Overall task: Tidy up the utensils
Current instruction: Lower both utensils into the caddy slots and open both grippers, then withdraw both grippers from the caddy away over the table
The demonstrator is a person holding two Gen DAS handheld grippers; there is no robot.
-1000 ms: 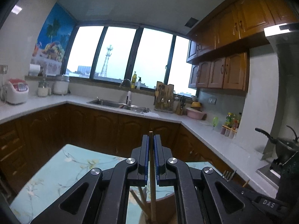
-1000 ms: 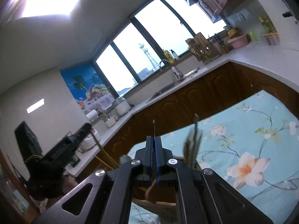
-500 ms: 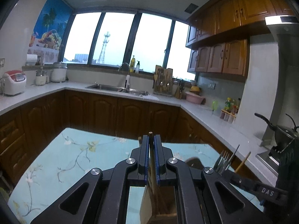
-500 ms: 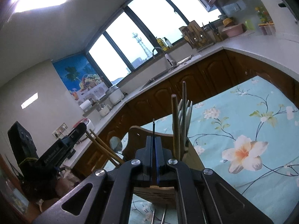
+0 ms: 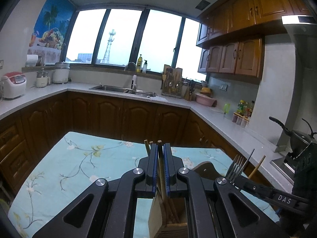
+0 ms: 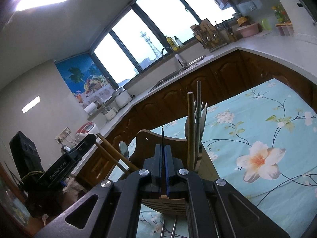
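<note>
Over the floral tablecloth (image 5: 79,170), left claw (image 5: 160,166) grips a chopstick (image 5: 161,170); right claw (image 6: 163,166) pinches a thin utensil (image 6: 162,136)

I read "DAS" in white on the black right gripper (image 5: 285,199) seen from my left wrist camera. "GenRobot.AI" is printed along the left gripper (image 6: 59,170) in my right wrist view.

The bench (image 6: 277,119) wore a pale turquoise cloth patterned with dark branches and white-orange blossoms. Both black grippers had blue pads (image 5: 166,170), and the utensil holder (image 6: 150,144) was light brown wood against dark brown cabinets (image 5: 107,115).
</note>
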